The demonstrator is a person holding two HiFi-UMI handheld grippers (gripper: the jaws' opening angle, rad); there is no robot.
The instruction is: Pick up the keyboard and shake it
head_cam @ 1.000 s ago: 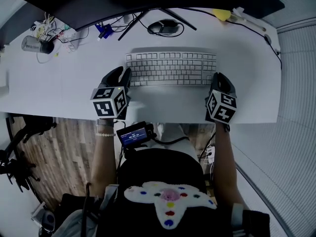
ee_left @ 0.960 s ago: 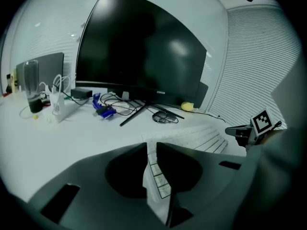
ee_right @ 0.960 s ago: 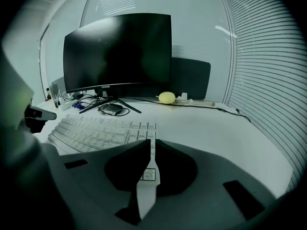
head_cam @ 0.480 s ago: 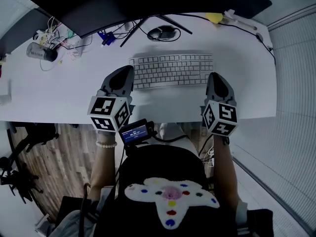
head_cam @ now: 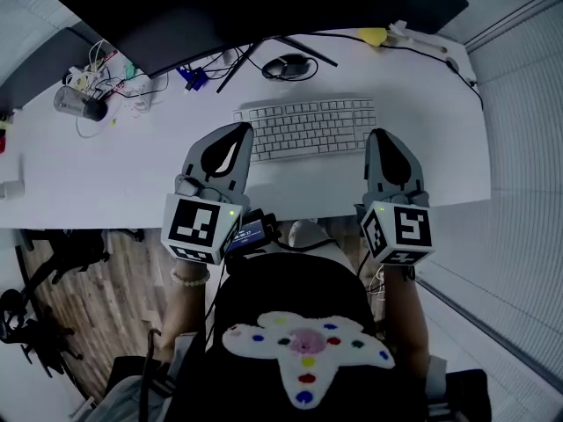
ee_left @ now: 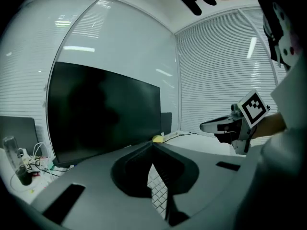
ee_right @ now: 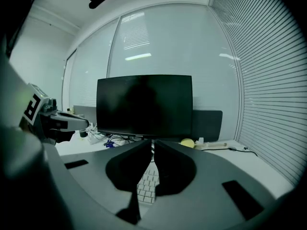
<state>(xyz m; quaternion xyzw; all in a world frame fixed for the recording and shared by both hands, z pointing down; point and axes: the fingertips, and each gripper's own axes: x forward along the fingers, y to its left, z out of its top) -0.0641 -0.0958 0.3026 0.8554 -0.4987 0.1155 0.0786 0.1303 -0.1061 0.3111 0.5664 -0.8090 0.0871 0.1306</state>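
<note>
A white keyboard point(head_cam: 303, 128) lies flat on the white desk point(head_cam: 106, 165), below the dark monitor point(head_cam: 220, 7). My left gripper point(head_cam: 241, 131) hovers above the keyboard's left end, shut with nothing between its jaws. Over the right end my right gripper point(head_cam: 381, 135) is also shut and empty. In the left gripper view the closed tips point(ee_left: 153, 143) meet in front of the monitor, and keys point(ee_left: 158, 195) show below through the gap. The right gripper view shows its closed tips point(ee_right: 153, 142) with keys point(ee_right: 146, 186) underneath.
A mouse point(head_cam: 290, 64) and a yellow object point(head_cam: 374, 35) sit behind the keyboard. Cables and a small bottle point(head_cam: 79, 104) clutter the desk's far left. The desk's near edge point(head_cam: 290, 211) runs just under both grippers, with wooden floor below.
Both grippers have risen from the keyboard's ends toward the camera. The left jaws, open before, have closed. The keyboard stays on the desk.
</note>
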